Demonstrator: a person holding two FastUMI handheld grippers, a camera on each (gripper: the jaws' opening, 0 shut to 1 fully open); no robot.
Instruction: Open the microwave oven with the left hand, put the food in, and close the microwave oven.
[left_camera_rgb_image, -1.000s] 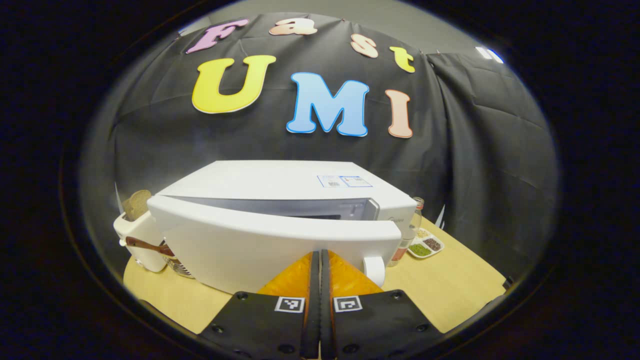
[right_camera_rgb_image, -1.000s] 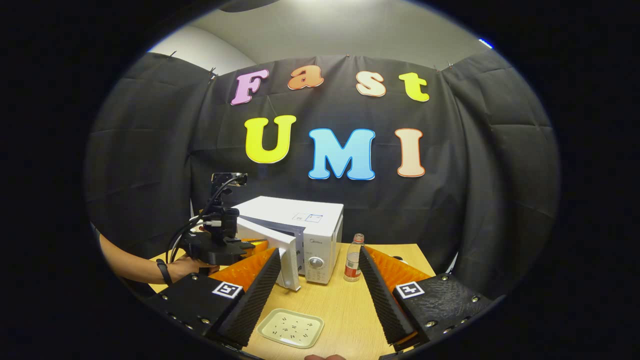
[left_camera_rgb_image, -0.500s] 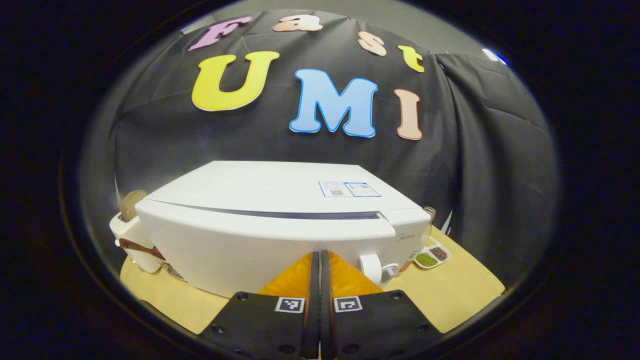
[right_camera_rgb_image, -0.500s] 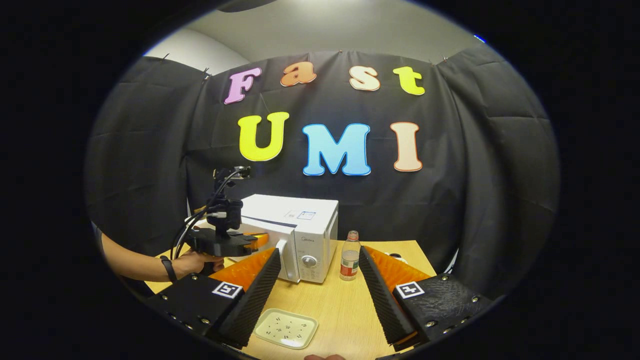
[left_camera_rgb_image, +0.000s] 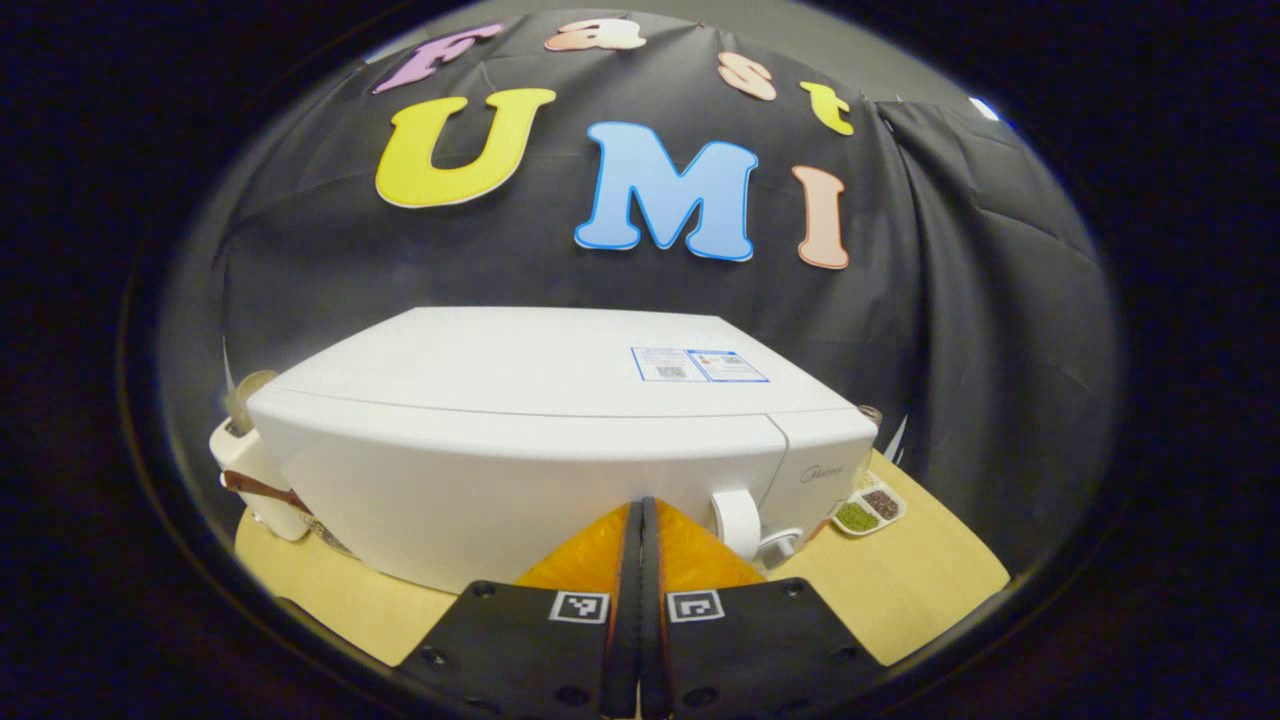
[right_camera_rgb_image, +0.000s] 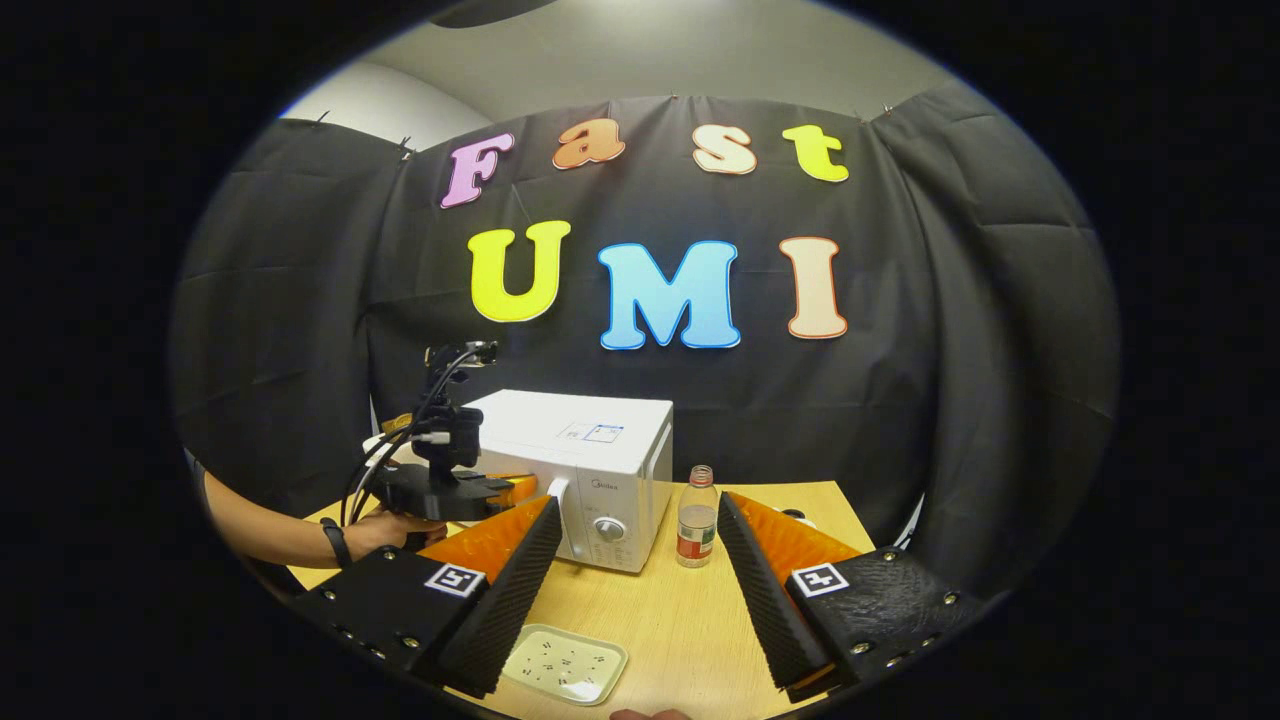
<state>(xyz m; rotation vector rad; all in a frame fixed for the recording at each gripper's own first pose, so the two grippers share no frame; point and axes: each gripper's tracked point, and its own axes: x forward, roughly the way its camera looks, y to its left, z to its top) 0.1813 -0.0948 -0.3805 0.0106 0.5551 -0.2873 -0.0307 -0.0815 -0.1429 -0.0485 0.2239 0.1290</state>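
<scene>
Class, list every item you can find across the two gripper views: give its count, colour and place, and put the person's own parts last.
microwave oven: one, white, door closed, on the table
table: one, light wood
bottle: one, clear, right of the microwave oven
tray: one, pale, speckled, near table edge
divided dish: one, white, holding green and dark bits, beyond the microwave oven's right corner
toaster: one, cream, left of the microwave oven
left claw: shut, tips against the door
right claw: open, above the table
hand: one, holding the left claw
</scene>
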